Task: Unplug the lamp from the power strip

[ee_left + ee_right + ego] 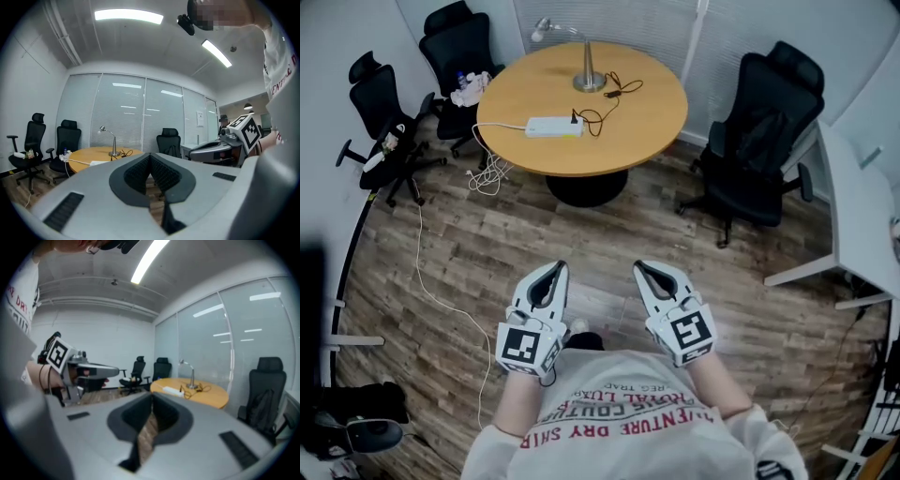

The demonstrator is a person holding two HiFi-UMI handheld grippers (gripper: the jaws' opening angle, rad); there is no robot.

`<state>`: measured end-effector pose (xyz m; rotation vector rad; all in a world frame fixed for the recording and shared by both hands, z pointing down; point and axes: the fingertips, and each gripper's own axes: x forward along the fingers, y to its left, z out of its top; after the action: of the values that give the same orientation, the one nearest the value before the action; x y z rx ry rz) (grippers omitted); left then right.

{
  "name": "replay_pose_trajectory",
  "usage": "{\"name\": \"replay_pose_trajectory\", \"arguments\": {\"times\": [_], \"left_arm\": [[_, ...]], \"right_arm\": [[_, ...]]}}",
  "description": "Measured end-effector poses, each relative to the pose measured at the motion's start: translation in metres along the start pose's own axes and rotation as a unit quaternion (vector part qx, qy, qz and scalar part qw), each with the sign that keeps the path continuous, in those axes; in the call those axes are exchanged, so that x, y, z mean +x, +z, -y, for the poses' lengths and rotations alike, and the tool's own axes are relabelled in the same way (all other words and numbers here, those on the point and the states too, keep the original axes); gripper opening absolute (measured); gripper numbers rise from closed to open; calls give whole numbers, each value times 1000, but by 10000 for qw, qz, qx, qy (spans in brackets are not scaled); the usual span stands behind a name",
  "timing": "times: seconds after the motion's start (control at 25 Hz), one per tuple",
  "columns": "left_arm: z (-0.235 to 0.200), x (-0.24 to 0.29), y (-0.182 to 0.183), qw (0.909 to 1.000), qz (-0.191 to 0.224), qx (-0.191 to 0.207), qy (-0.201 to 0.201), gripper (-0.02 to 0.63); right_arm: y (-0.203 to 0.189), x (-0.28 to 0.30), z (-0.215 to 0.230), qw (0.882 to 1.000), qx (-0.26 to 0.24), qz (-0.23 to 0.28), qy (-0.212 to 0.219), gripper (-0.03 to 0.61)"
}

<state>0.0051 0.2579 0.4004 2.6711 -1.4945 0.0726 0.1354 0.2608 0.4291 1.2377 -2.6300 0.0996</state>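
A silver desk lamp [588, 79] stands at the far side of a round wooden table [647, 122]. Its black cord [606, 105] loops to a black plug [576, 118] seated in the end of a white power strip [553, 127]. My left gripper [553, 270] and right gripper [649, 270] are held close to my body, well short of the table, both shut with nothing in them. In the left gripper view the lamp [113, 144] and strip [99, 162] are small, beyond the shut jaws [150, 155]. The right gripper view shows the lamp [191, 377] and strip [172, 390] past its jaws [152, 397].
Black office chairs stand at the table's left [386, 120], far left [461, 52] and right [764, 131]. A white desk [861, 216] runs along the right. A white cable [422, 277] trails from the table across the wood floor on the left.
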Motion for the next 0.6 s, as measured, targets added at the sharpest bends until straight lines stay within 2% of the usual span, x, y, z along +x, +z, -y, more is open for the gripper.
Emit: {"name": "replay_pose_trajectory", "arguments": {"times": [0.12, 0.24, 0.36, 0.6], "left_arm": [[-52, 7, 4, 10000, 20, -77, -18, 26], [-95, 13, 13, 9999, 47, 44, -97, 27], [-126, 17, 17, 9997, 24, 128, -206, 26], [-168, 30, -1, 9997, -161, -155, -80, 28]], "right_arm": [[11, 45, -10, 10000, -13, -63, -47, 31], [20, 84, -18, 9999, -71, -101, -103, 29], [28, 114, -25, 9998, -64, -124, -154, 31], [24, 161, -19, 9992, -8, -366, -147, 31]]}}
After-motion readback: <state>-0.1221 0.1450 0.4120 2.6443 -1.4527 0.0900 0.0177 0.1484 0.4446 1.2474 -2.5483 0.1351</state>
